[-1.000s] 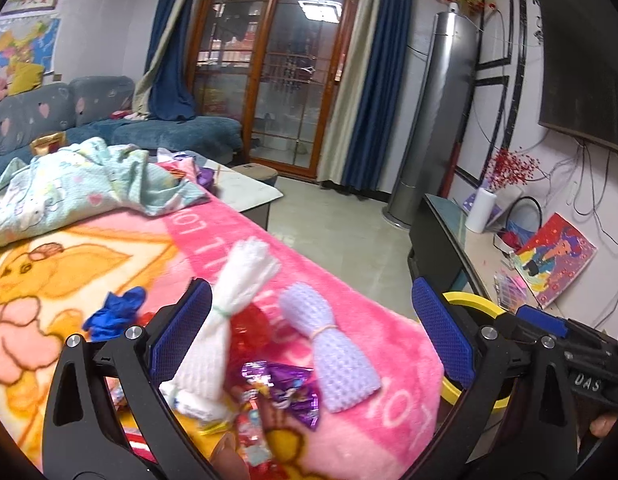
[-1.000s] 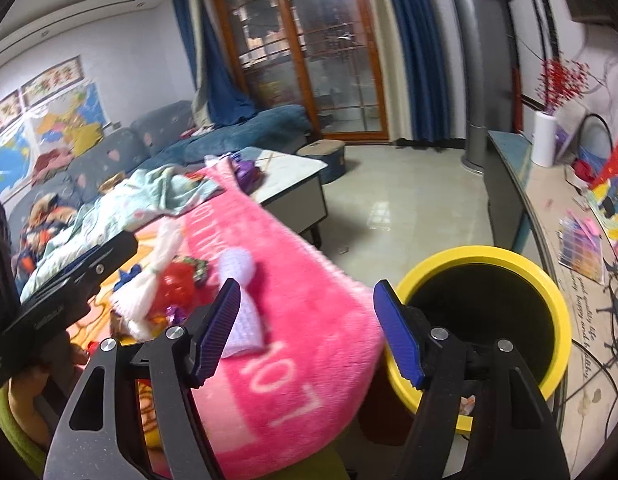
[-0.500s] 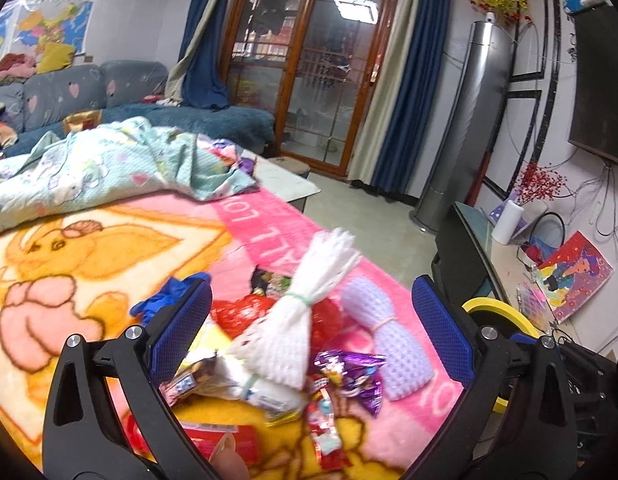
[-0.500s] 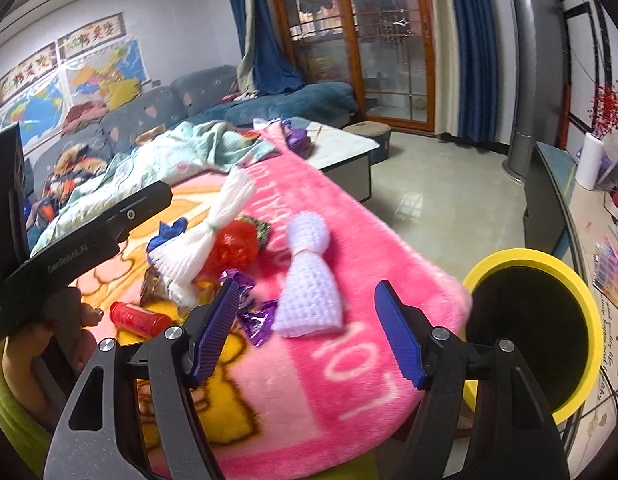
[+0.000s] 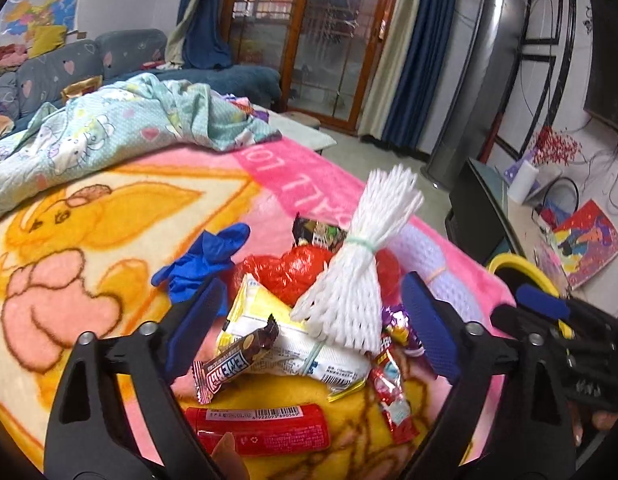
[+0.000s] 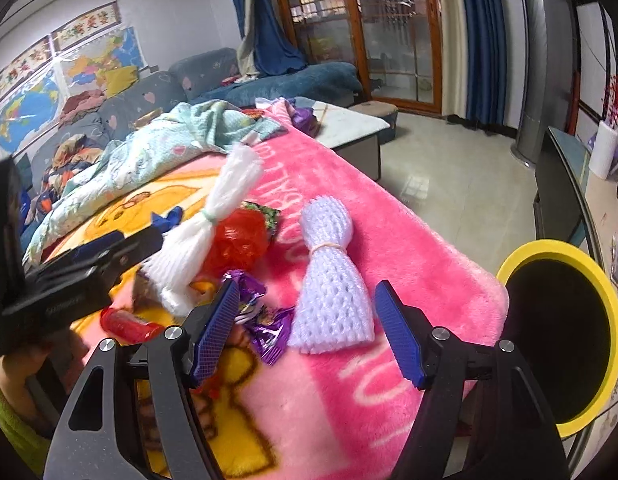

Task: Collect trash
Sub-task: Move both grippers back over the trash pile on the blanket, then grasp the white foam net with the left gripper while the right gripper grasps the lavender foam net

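A: Well, where's the trash?

B: Piled on the blanket (image 5: 89, 240). A white net (image 5: 351, 280) tied with a green band lies across a red bag (image 5: 289, 268), with a yellow-white packet (image 5: 277, 340) under its wide end. A candy bar (image 5: 233, 364) rests against that packet, a red tube (image 5: 265, 428) lies nearest the camera, and a blue glove (image 5: 201, 256) sits off to the left.

A: And the left tongs (image 5: 309, 332)?

B: Spread wide, gripping nothing, with the white net and packet between the blue pads.

A: The right tongs (image 6: 305, 332)?

B: Also spread and empty. A lilac net (image 6: 329, 276), cinched by a rubber band, lies between its pads, and a purple wrapper (image 6: 265, 320) sits just beside the left pad.

A: Where's the bin (image 6: 605, 292)?

B: Off the blanket's right edge, yellow rim, dark inside. From the left wrist only a bit of its rim shows behind the other tool.

A: Anything else?

B: A pale-green quilt (image 6: 149, 156) heaped at the far end.
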`<state>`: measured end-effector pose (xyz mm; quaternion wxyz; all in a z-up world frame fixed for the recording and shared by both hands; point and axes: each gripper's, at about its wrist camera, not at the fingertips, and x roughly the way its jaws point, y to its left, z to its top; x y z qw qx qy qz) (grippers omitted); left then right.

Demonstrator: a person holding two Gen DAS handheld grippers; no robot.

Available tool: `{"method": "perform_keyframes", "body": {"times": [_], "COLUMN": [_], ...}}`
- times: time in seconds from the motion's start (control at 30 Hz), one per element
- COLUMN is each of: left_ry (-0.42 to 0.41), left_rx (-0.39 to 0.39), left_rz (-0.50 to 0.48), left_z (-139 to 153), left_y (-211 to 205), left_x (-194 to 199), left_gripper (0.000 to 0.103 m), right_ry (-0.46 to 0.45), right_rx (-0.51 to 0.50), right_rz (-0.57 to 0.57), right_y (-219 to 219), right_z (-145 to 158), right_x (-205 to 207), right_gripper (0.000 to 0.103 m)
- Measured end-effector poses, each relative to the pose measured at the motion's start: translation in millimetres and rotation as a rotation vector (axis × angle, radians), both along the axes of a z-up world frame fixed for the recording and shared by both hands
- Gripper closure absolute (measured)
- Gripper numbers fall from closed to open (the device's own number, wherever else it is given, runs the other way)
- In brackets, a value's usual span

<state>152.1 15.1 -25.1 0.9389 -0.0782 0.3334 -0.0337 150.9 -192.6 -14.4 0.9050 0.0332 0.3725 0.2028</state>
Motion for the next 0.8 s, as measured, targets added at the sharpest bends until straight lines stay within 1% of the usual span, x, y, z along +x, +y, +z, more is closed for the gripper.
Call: {"method": "perform_keyframes", "body": {"times": [0.07,0.3,0.37,0.43,0.5,0.53,0.6,0.63,0.67,0.7,0.8], "left_ry": [0.013,0.045,0.056,0.066,0.072,0.075,0.078,0.079,0.080,0.079,0.077], "left_rx": [0.009,0.023,0.025,0.025,0.023,0.021,0.019,0.019,0.018,0.020,0.021], "left_rz": [-0.015,-0.055,-0.056,-0.058,-0.059,-0.060,-0.061,-0.062,-0.064,-0.065,-0.073], "left_z": [-2.9,-12.8,-16.3,-19.4,-21.4,-22.1,-23.3,-23.3,-23.5,-23.5,-22.9], "left_y": [-3.0,-8.6,-9.0,-9.2,-9.3,-9.6,-9.7,-10.5,-11.2,-11.6,-13.3], "left_x": [2.0,10.1,11.9,13.0,13.2,13.2,13.0,12.5,12.2,12.1,11.2], "left_gripper": [0.030,0.033,0.039,0.039,0.041,0.043,0.045,0.047,0.050,0.050,0.058], "right_ry": [0.030,0.100,0.120,0.144,0.166,0.172,0.166,0.162,0.162,0.163,0.167], "right_rx": [0.002,0.006,0.009,0.014,0.020,0.023,0.023,0.024,0.026,0.030,0.040], "right_rz": [-0.016,-0.048,-0.049,-0.045,-0.040,-0.039,-0.036,-0.030,-0.025,-0.022,-0.021], "right_y": [-1.5,-2.8,-3.9,-4.7,-2.9,-3.6,-3.7,-4.2,-5.0,-5.5,-8.1], "right_z": [-6.1,-29.7,-36.5,-43.9,-50.1,-52.4,-53.8,-53.7,-54.1,-54.2,-54.8], "right_x": [9.7,36.9,41.3,43.9,44.8,44.7,42.7,41.6,41.5,41.6,41.4], "right_gripper": [0.035,0.036,0.036,0.042,0.044,0.045,0.047,0.050,0.052,0.054,0.058]}}
